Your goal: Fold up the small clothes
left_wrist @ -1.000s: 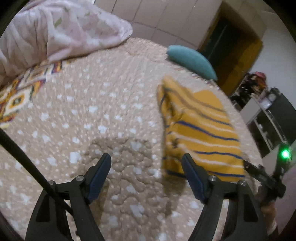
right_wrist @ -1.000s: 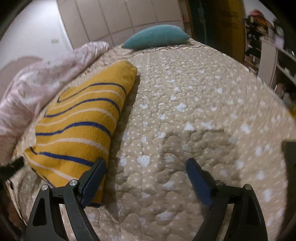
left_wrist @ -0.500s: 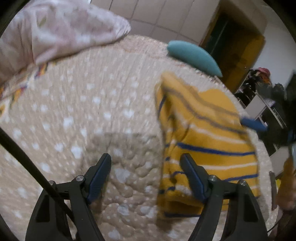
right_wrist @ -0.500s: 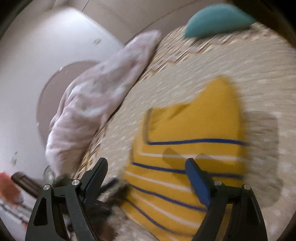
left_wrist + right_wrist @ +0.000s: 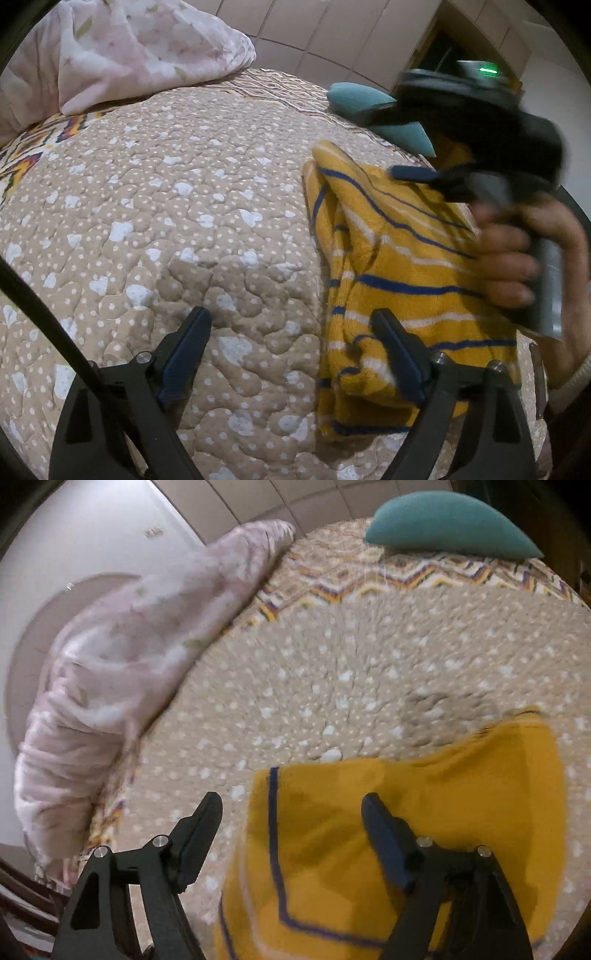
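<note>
A folded yellow garment with blue and white stripes (image 5: 391, 266) lies on the beige quilted bedspread (image 5: 166, 221). My left gripper (image 5: 291, 328) is open and empty, low over the quilt, its right finger at the garment's near left edge. My right gripper (image 5: 291, 808) is open and empty, hovering over the garment (image 5: 406, 812), its jaws straddling the garment's left edge. In the left wrist view the right gripper's body (image 5: 491, 147) and the hand holding it (image 5: 517, 258) sit above the garment's right side, blurred.
A pink floral blanket (image 5: 122, 51) is heaped at the back left; it also shows in the right wrist view (image 5: 122, 657). A teal pillow (image 5: 450, 524) lies at the far end of the bed. The bed's edge runs close to the garment's right side.
My right gripper swung from the quilt right of the garment to above it, turning toward the blanket. My left gripper edged slightly closer to the garment. The garment stayed put.
</note>
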Demonstrator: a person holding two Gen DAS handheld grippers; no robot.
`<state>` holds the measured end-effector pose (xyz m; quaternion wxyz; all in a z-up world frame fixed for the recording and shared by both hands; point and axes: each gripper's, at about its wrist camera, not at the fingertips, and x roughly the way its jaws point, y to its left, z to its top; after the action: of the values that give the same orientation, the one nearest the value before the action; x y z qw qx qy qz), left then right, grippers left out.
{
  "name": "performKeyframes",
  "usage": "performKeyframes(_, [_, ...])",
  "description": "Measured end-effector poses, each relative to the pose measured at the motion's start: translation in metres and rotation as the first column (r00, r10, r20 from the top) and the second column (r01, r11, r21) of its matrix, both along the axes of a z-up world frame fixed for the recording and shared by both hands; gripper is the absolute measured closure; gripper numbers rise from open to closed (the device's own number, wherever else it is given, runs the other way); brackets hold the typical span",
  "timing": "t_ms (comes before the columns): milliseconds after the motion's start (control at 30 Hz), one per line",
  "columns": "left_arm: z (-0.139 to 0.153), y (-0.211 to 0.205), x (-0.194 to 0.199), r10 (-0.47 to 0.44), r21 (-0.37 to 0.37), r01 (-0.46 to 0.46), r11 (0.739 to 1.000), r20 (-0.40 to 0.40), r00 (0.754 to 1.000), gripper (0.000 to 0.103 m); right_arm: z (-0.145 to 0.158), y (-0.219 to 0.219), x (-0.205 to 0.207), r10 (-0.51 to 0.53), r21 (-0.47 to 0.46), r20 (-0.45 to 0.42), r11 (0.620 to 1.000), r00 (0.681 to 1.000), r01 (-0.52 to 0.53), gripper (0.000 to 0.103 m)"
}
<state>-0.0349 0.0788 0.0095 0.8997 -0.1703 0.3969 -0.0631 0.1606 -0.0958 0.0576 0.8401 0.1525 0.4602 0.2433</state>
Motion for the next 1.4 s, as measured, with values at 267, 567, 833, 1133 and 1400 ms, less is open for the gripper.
performKeyframes(267, [0.0, -0.001, -0.001, 0.002, 0.01, -0.002, 1.0, -0.003, 1.0, 0.014, 0.021, -0.096, -0.098, -0.001, 0.009, 0.075, 1.0, 0.997, 0.0, 0.019])
performKeyframes(567, [0.001, -0.004, 0.0, 0.004, 0.036, -0.003, 0.999, -0.011, 1.0, 0.013, -0.055, -0.177, -0.188, -0.177, 0.065, 0.071, 0.983, 0.982, 0.172, 0.016])
performKeyframes(833, [0.003, -0.011, -0.002, 0.023, 0.091, -0.022, 0.996, -0.018, 1.0, 0.011, -0.065, -0.19, -0.205, -0.201, 0.141, 0.118, 0.973, 0.973, 0.184, 0.015])
performKeyframes(1133, [0.039, -0.018, -0.051, 0.123, 0.123, -0.122, 0.985, 0.001, 0.992, 0.01, -0.068, -0.204, -0.217, -0.202, 0.238, 0.117, 0.956, 0.972, 0.17, 0.015])
performKeyframes(1400, [0.091, -0.046, -0.104, 0.154, 0.286, -0.211, 0.935, 0.207, 0.966, 0.007, -0.067, -0.203, -0.219, -0.205, 0.221, 0.119, 0.959, 0.971, 0.175, 0.015])
